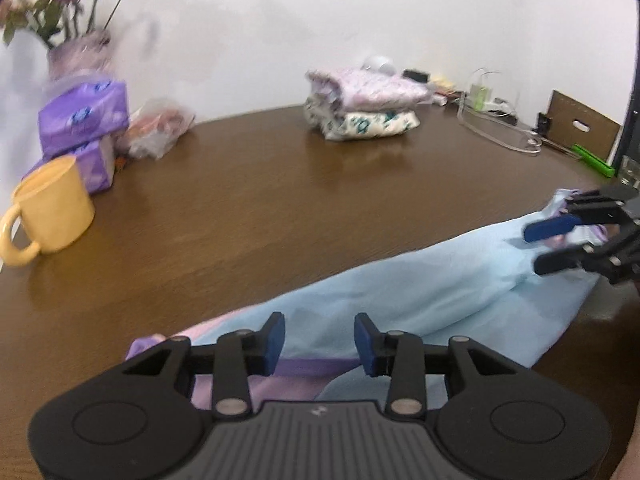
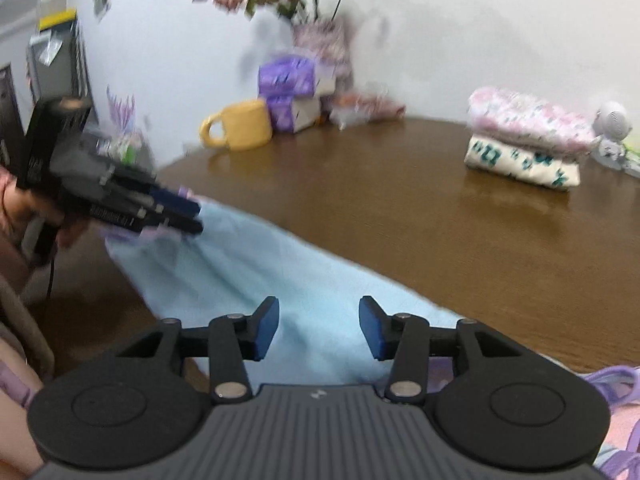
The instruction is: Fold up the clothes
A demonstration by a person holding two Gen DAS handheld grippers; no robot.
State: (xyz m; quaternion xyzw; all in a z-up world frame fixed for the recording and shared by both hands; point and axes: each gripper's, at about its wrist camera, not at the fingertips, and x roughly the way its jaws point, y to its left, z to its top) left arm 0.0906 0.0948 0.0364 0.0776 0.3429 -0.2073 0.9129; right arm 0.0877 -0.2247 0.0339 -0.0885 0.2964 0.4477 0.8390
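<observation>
Garment: a light blue garment [image 1: 420,300] with pink and purple parts lies stretched along the near edge of the brown tabletop [image 1: 260,208], running from the near left part toward the right edge.
Left gripper: the left gripper [image 1: 320,340] is low over the pink and purple end of the cloth; its jaws stand partly apart, the blue pads [image 1: 274,342] clear of the fabric, nothing pinched between them.
Right gripper: the right gripper [image 2: 319,328] is over the blue cloth near the other end; its jaws also stand partly apart, with cloth below the gap but not pressed by the pads. In the left wrist view its fingers lie against a bunched bit of fabric near the right edge.
Hand: part of a hand [image 2: 24,208] grips the left gripper's handle.
Folded stack: two folded pieces [image 1: 360,106], a pink one on a white one with green print, sit toward the far edge, well apart from the garment.
Far left corner: a yellow mug [image 1: 52,208], purple tissue packs [image 1: 86,120], a clear bag [image 1: 158,130] and a vase of flowers [image 1: 76,52].
Far right corner: a clear hanger [image 1: 500,132] and a brown cardboard piece [image 1: 580,128].
</observation>
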